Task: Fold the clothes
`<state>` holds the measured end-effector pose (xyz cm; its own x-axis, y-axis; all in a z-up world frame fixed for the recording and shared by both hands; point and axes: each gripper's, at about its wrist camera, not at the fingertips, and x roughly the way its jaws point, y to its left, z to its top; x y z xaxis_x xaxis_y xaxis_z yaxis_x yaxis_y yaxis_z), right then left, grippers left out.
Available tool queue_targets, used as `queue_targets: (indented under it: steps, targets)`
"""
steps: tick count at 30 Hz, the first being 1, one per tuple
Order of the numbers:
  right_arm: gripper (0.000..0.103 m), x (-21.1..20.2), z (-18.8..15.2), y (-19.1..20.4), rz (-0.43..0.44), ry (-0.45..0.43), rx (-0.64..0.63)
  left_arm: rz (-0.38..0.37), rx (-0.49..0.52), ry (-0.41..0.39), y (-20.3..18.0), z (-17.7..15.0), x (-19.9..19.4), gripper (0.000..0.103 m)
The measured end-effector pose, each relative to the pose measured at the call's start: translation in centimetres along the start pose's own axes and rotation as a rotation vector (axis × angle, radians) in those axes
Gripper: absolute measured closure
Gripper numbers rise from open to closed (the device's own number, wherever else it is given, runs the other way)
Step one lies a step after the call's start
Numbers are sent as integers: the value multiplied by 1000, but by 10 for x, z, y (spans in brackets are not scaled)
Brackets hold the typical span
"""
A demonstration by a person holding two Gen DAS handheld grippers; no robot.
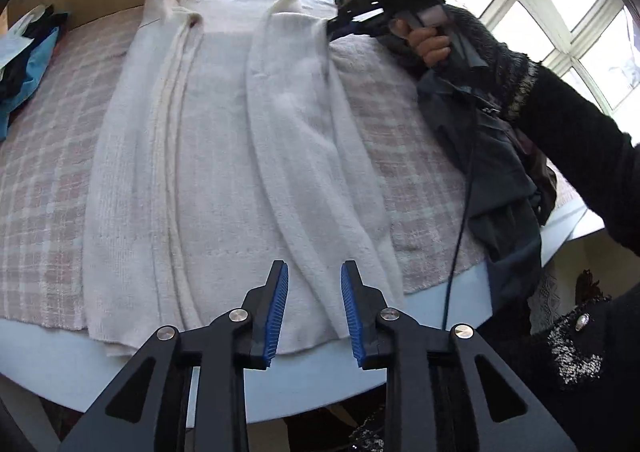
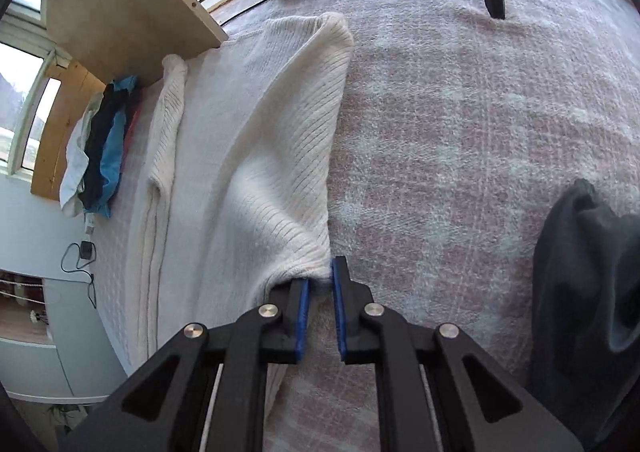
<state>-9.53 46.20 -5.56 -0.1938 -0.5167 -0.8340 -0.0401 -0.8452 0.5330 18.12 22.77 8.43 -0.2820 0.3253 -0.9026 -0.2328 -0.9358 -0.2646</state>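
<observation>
While the cream ribbed-knit cardigan (image 1: 224, 155) lies flat on the pink plaid tablecloth (image 1: 44, 187) | right gripper (image 2: 319, 284) pinches its folded edge | left gripper (image 1: 314, 292) hovers parted, empty, above the hem.
</observation>
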Motion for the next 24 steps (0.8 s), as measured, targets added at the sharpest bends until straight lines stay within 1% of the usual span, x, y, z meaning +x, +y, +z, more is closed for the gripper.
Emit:
queue_targets:
  steps: [1,2,4,6,7,8,9,12,13,14,16,17,18,19,20,22,23,24]
  targets:
    - [91,-1,-1,-4,31,7,36,2,1,12,-1,0,7,78]
    - [90,-2,-2,-2,27,7,33,1,7,26,-2,-1,15,78]
    - [89,-1,-3,9,-25,-7,-25,-5,22,44,-11,-2,29,78]
    - [89,-1,-5,15,-45,-22,-48,14,49,54,-20,-4,41,79]
    - [89,-1,-6,17,-51,-29,-53,13,52,61,-22,-4,44,91]
    - [91,-1,-6,19,-56,-35,-56,9,48,61,-23,-4,44,101]
    - [92,-1,-5,19,-60,-40,-57,5,43,58,-22,-4,44,102]
    - [93,-4,-5,20,-86,-62,-63,97,52,42,-18,-3,35,103]
    - [93,-5,-6,20,-108,-63,-75,130,56,36,-17,-3,31,103]
    - [92,-5,-8,22,-142,-57,-100,137,48,33,-14,-3,27,102]
    - [89,-5,-14,29,-202,-38,-158,125,36,21,-12,-1,17,100]
    - [88,-6,-18,34,-223,-27,-194,103,50,6,-17,2,11,93]
    - [84,-10,-21,39,-247,-31,-219,76,71,-10,-24,3,6,88]
    - [83,-14,-24,42,-273,-40,-235,51,96,-21,-32,4,4,79]
    - [83,-20,-27,45,-279,-53,-235,39,121,-28,-41,5,4,76]
    - [83,-33,-33,48,-258,-85,-206,41,167,-16,-54,8,15,76]
    - [83,-38,-37,49,-221,-86,-190,49,184,-3,-59,9,22,76]
    - [81,-41,-42,51,-159,-74,-172,58,201,9,-64,10,30,77]
